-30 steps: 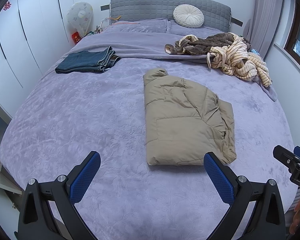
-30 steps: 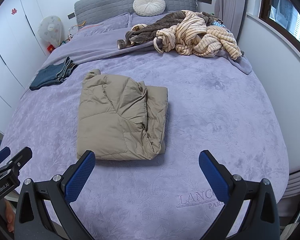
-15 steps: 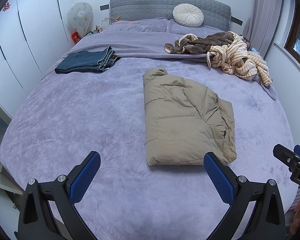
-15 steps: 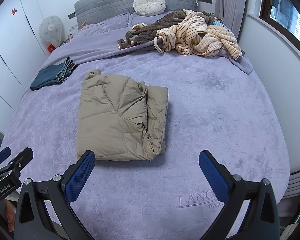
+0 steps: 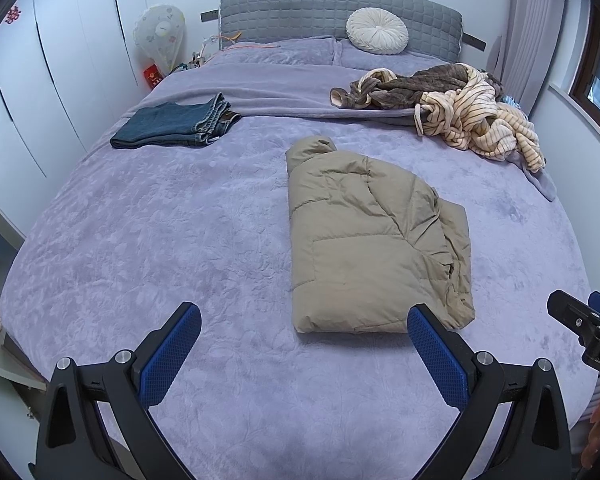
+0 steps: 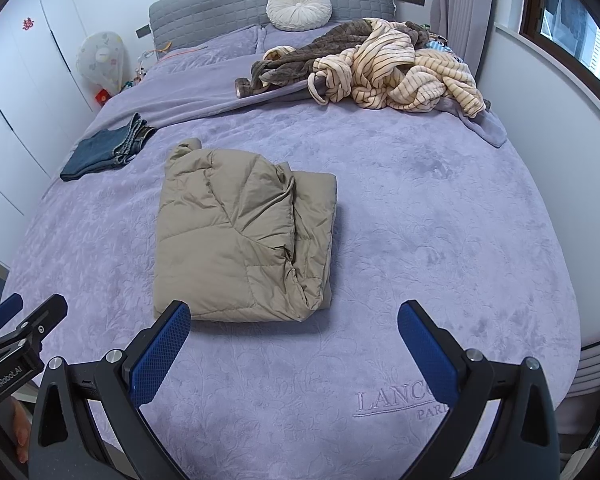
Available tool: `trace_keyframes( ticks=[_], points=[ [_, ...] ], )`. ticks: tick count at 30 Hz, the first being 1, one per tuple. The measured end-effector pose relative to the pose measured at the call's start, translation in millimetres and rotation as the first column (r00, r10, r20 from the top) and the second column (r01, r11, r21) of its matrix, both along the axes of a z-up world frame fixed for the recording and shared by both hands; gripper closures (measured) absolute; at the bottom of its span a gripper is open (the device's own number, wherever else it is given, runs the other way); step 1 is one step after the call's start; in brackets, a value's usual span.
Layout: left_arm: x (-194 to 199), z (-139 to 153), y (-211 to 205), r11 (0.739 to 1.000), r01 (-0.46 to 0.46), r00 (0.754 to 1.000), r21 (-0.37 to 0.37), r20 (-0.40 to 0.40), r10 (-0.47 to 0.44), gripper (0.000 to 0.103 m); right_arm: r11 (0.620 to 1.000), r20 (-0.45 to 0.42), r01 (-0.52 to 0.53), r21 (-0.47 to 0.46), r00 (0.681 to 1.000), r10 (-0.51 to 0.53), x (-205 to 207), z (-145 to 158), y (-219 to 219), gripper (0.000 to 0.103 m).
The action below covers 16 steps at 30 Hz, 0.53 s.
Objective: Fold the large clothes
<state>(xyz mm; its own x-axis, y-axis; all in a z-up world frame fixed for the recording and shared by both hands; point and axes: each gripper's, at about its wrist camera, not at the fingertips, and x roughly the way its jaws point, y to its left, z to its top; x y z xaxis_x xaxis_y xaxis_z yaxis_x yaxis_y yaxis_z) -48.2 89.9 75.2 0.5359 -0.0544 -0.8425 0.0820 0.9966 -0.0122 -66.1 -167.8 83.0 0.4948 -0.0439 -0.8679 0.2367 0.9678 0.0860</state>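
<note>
Folded beige padded jacket (image 5: 376, 236) lies mid-bed on the lilac plush bedspread (image 5: 160, 232), just beyond the left tool (image 5: 304, 344) and right tool (image 6: 294, 340), both spread wide and holding nothing; folded blue jeans (image 5: 172, 126) lie well apart.

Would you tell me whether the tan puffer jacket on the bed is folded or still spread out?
Folded: the tan puffer jacket lies as a compact rectangle on the bed, layers stacked along one side.
</note>
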Motion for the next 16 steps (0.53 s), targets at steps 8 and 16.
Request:
trace_keyframes(
  ticks=[8,16],
  points=[
    [7.2,-3.5,3.9,1.0,-0.009,1.0,0.001,-0.004,0.009,0.0,1.0,-0.005,-0.003,0.005,1.0,0.003,-0.1,-0.6,1.2,0.0],
    [7.4,-2.1,-0.7,1.0,0.004,1.0,0.006,0.002,-0.004,0.0,1.0,-0.008,-0.004,0.006,1.0,0.004,0.3,-1.0,1.1,0.0]
  ],
)
